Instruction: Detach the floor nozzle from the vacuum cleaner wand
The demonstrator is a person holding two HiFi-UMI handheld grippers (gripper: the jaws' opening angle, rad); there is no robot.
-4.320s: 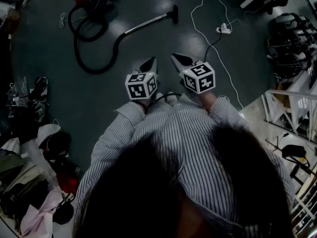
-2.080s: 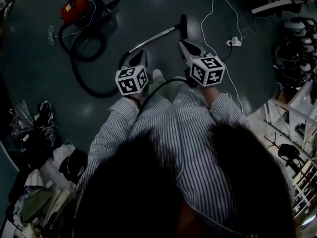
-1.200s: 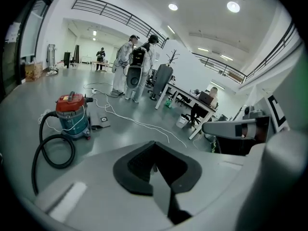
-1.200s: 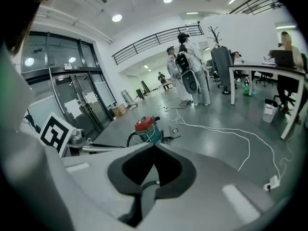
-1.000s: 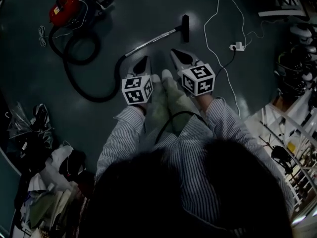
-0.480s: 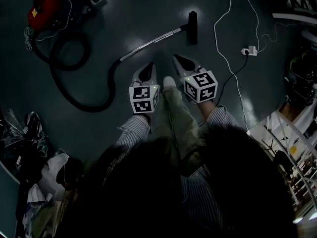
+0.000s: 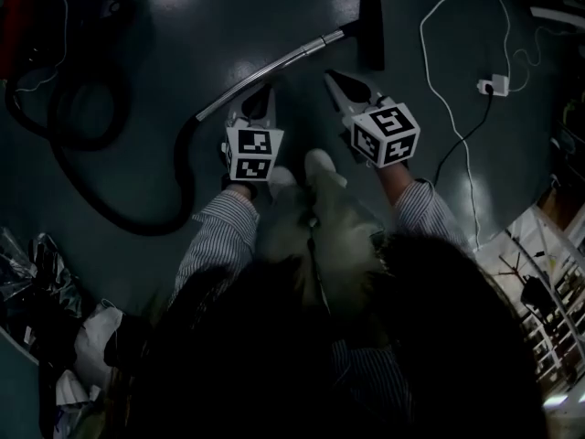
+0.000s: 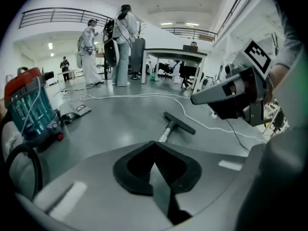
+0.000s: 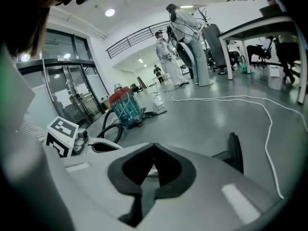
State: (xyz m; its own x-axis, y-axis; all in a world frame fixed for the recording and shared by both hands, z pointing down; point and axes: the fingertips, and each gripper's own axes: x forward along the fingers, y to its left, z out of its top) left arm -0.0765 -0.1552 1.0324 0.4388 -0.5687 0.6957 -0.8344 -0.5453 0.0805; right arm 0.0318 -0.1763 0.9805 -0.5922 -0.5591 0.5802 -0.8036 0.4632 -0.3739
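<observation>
Floor nozzle (image 7: 371,27) beyond right hand-held gripper (image 7: 331,75); wand (image 7: 292,58) beside left hand-held gripper (image 7: 264,89)

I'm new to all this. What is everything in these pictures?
vacuum cleaner: one, red with teal bin, floor at left
hose: one, black, looping from cleaner to wand
wand: one, silver, on floor ahead
floor nozzle: one, black, on wand's far end
cable: one, white, floor at right
plug block: one, white, by cable
bags: heap, mixed, floor lower left
table: one, dark, background
people: several, standing far off
shoes: two, white, below grippers
left gripper: grey, shut, empty
right gripper: grey, shut, empty
</observation>
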